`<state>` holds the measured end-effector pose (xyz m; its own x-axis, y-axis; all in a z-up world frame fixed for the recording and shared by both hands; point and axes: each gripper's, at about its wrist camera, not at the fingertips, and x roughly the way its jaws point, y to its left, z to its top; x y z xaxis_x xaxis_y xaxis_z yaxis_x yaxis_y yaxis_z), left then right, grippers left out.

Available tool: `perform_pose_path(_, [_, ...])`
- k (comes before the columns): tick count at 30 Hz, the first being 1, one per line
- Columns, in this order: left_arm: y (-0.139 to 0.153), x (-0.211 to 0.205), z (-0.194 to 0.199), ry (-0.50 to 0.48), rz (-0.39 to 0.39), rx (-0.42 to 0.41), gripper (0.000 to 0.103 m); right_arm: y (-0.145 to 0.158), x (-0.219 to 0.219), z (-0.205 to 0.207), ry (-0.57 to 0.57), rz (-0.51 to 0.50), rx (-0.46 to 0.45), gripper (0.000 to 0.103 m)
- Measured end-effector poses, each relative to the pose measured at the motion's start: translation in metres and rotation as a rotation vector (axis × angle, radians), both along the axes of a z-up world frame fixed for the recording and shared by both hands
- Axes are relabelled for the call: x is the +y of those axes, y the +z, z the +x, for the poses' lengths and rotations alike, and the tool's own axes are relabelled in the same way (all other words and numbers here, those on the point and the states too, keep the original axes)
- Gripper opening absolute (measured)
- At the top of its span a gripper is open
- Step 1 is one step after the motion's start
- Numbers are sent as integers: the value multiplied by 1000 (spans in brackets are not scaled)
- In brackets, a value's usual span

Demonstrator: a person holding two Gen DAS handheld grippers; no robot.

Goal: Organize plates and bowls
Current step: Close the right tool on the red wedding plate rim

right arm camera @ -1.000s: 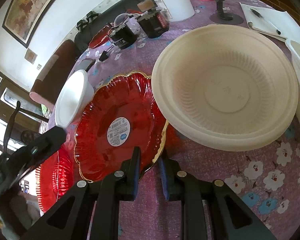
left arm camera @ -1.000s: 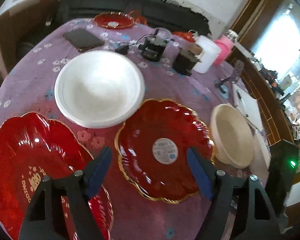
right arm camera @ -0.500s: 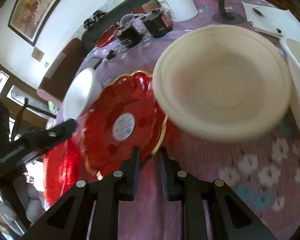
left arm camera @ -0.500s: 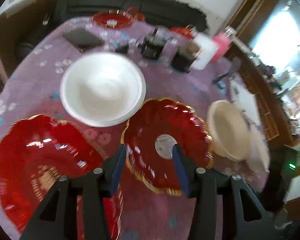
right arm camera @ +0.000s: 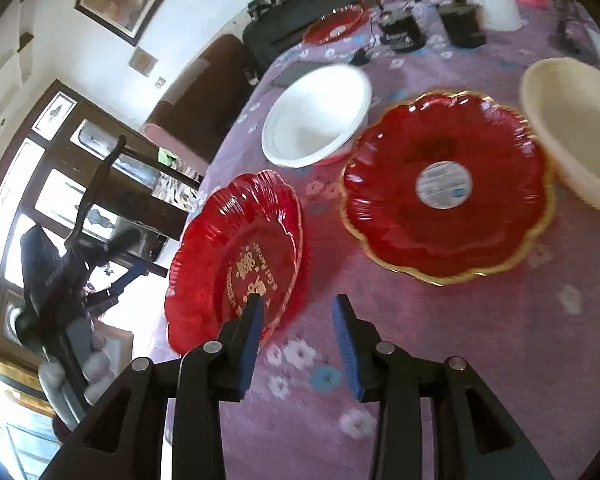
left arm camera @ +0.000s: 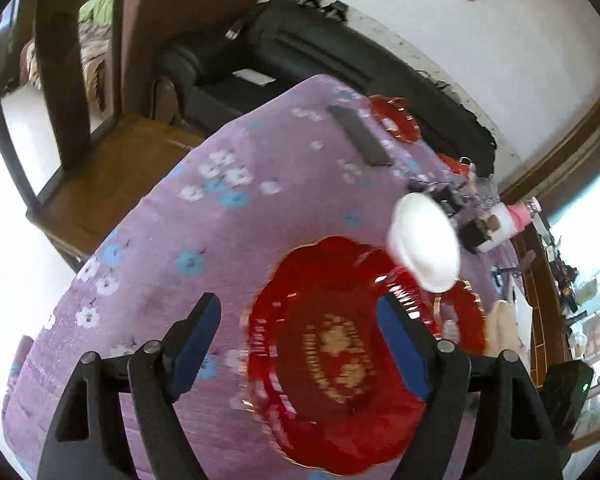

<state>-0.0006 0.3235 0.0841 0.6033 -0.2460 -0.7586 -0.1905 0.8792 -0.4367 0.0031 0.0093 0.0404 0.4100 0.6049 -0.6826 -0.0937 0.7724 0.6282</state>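
Left gripper (left arm camera: 298,338): jaws have just been opening and stand wide, nothing clamped. The lettered plate (left arm camera: 332,364) sits ahead under its right finger, with only cloth (left arm camera: 204,152) between the tips. The left finger is over bare cloth, near the table edge.

Past the right finger, further out: white bowl (left arm camera: 424,240), then the gold-rim plate (left arm camera: 460,320) peeking out behind the lettered plate. This view is motion-blurred, so rim contact is hard to judge.

Right gripper (right arm camera: 298,318): jaws have just been opening and are partly apart, empty. The left pad overlaps the near rim of the lettered plate (right arm camera: 236,256) in view; I can't tell whether it touches. Ahead and right is the gold-rim plate (right arm camera: 448,184) with its label sticker; the white bowl (right arm camera: 316,116) is beyond and between the two plates. The cream bowl (right arm camera: 572,128) is far right, its rim overlapping the gold-rim plate's edge.

Risks, my read:
- The lettered plate overhangs or sits close to the table edge. A push from either gripper could slide it off.
- It is shallow and glossy. A pinch on the scalloped rim may slip or tip it.
- Both grippers are heading for the same plate, so a collision is possible.
- The cream bowl over the gold-rim plate's edge will shift if that plate moves first.
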Motion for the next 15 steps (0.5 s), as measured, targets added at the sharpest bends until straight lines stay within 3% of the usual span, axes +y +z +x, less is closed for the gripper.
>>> perform_pose_path(4, [-23, 4, 4, -21, -62, 14, 80, -6, 18, 12, -6, -42, 9, 39])
perform_pose_path(8, [-35, -12, 12, -56, -66, 20, 80, -13, 30, 19, -17, -81, 21, 39])
perform_pose_path(15, [-44, -30, 21, -72, 56, 35, 80, -21, 42, 25, -23, -131, 24, 39])
